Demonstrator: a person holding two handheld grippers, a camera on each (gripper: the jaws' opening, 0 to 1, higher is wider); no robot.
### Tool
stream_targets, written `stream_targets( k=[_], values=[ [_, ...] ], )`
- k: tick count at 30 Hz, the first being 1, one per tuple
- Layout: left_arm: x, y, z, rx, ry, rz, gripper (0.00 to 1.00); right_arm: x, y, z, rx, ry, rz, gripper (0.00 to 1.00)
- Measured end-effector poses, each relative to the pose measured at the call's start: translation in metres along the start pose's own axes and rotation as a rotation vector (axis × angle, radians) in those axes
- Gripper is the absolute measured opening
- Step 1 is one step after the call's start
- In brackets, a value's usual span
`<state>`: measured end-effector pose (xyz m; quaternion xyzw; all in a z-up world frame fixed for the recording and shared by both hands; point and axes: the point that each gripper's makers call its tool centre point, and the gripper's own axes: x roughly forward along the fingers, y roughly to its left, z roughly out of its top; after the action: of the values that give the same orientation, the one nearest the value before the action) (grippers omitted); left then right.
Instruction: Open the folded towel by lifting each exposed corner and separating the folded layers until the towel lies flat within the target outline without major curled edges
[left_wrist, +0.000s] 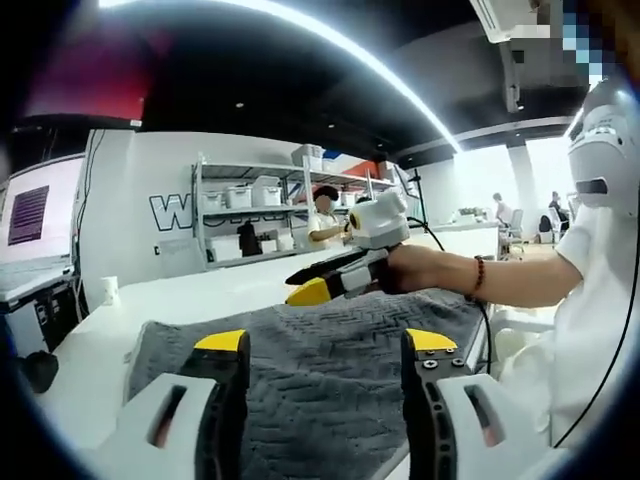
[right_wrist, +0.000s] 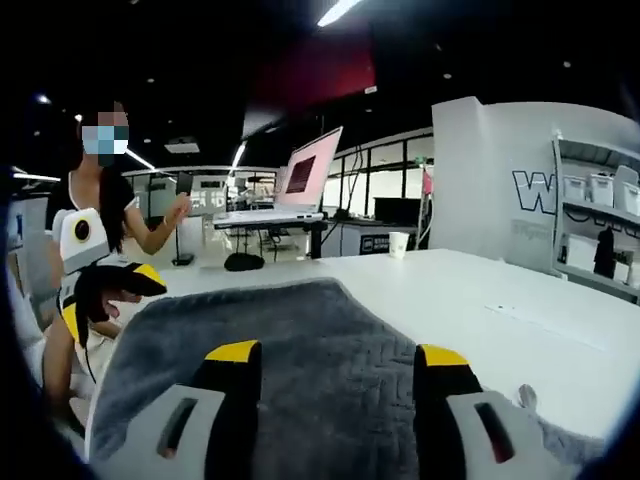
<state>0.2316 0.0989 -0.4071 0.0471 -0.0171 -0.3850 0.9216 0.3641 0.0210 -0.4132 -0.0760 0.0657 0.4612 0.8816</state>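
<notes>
The grey towel (left_wrist: 330, 370) lies spread on the white bench (right_wrist: 480, 300). Both grippers, left (left_wrist: 325, 350) and right (right_wrist: 340, 360), hover over it, jaws open and empty. Best check the towel's edges for curls, pinching only a thin edge layer.

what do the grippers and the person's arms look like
Both grippers, left gripper and right gripper, have white bodies and black fingers with yellow tips. The person's arm wears a white short sleeve and a dark beaded bracelet; a thin black cable hangs alongside.
</notes>
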Motion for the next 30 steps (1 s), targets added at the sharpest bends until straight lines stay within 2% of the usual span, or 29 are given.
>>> stream_targets(
  k=[2, 5, 8, 11, 13, 15, 20, 24, 30],
  values=[
    [0.003, -0.003, 0.004, -0.051, -0.019, -0.018, 0.66, -0.01, 0.001, 0.004, -0.013, -0.02, -0.004, 0.61],
    [0.004, -0.008, 0.012, -0.026, -0.055, -0.032, 0.7, -0.023, 0.005, 0.007, -0.021, -0.025, 0.002, 0.64],
    [0.006, -0.012, 0.017, -0.033, -0.071, -0.039, 0.71, -0.034, 0.009, 0.01, -0.047, -0.041, -0.001, 0.67],
    [0.01, -0.018, 0.019, -0.026, -0.065, -0.054, 0.73, -0.046, 0.012, 0.011, -0.065, -0.041, -0.013, 0.69],
    [0.011, -0.022, 0.018, -0.026, -0.059, -0.065, 0.73, -0.055, 0.007, 0.016, -0.077, -0.069, -0.027, 0.71],
    [0.015, -0.027, 0.02, -0.04, -0.061, -0.08, 0.74, -0.065, 0.008, 0.014, -0.057, -0.074, -0.03, 0.72],
    [0.021, -0.034, 0.018, -0.021, -0.042, -0.091, 0.75, -0.091, 0.012, 0.012, -0.08, -0.077, -0.057, 0.75],
    [0.021, -0.039, 0.025, -0.03, -0.059, -0.1, 0.77, -0.116, 0.017, 0.017, -0.071, -0.136, -0.077, 0.78],
    [0.02, -0.047, 0.038, -0.03, -0.091, -0.115, 0.81, -0.149, 0.02, 0.007, -0.072, -0.143, -0.116, 0.87]
  ],
)
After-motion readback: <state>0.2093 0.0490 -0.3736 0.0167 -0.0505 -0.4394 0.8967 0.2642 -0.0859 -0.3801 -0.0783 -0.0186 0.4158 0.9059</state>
